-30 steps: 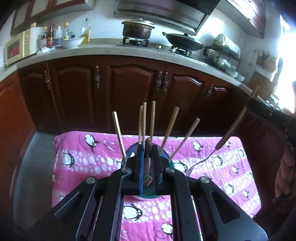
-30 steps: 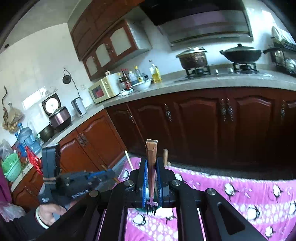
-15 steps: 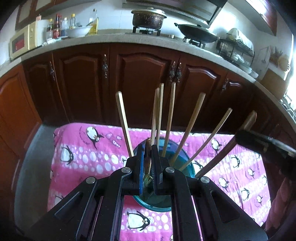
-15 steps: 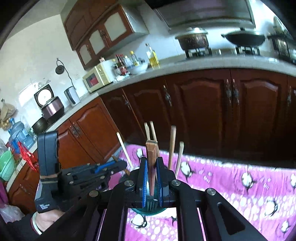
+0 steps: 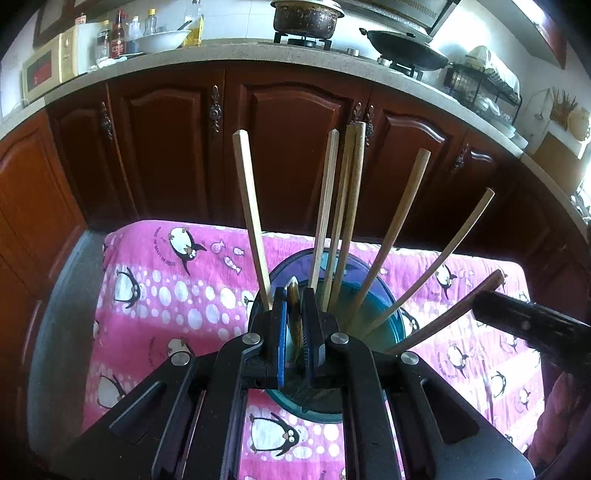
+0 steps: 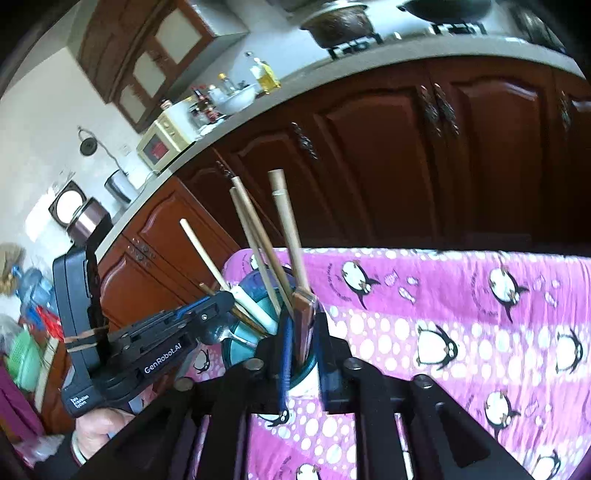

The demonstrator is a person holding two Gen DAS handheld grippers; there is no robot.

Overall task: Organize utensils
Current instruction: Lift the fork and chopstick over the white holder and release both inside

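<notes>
Fork (image 6: 304,317) between right gripper (image 6: 301,347) jaws (parting), over holder (image 6: 255,295)

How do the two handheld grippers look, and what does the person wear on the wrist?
Both grippers are matte black with silver bolts and blue pads on the fingers. The left gripper carries white "GenRobot.AI" lettering, a black box fixed to its rear with brown bands, and a blue strip on top. The left hand shows a pale bracelet and dark sleeve.

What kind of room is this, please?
Most likely a home kitchen: a pot and a wok sit on a stove, with a microwave on the counter above wooden cabinets.
</notes>
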